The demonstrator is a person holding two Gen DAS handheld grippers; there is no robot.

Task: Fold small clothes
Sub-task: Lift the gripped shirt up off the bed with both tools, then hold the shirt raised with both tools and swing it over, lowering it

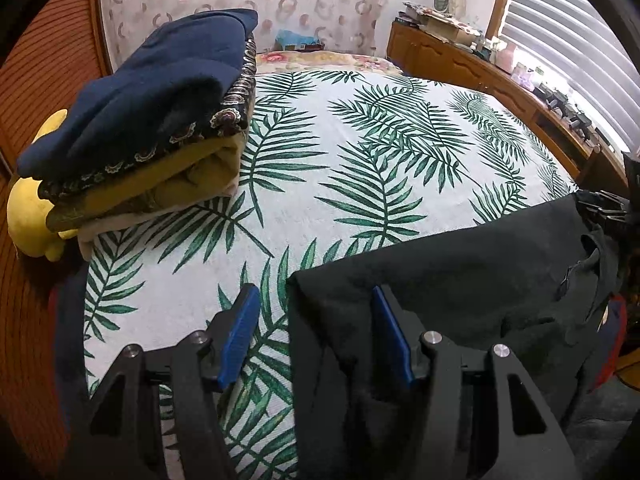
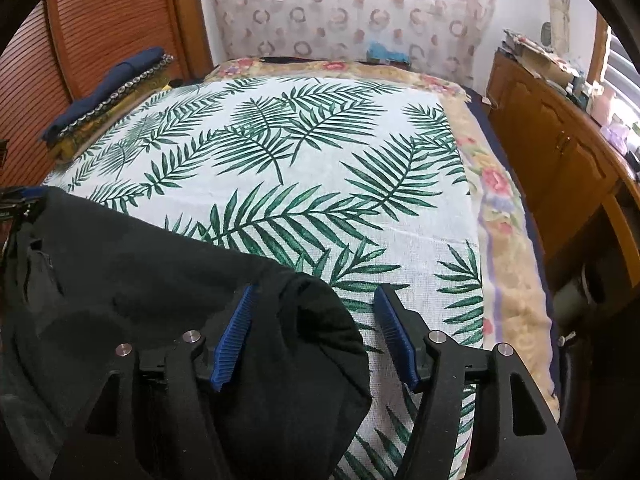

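Observation:
A black garment lies flat on the near part of the palm-leaf bed cover. My left gripper stands over its left corner. The jaws are apart: the left pad is clear of the cloth and the right pad rests above it. In the right wrist view the black garment has a bunched right corner between the fingers of my right gripper. That corner lies against the left pad, with a gap to the right pad. Both grippers are open.
A stack of folded clothes, navy on top, sits at the bed's far left, also seen as the stack. A yellow soft toy lies beside it. A louvred wooden door is on the left; a cluttered wooden cabinet runs along the right.

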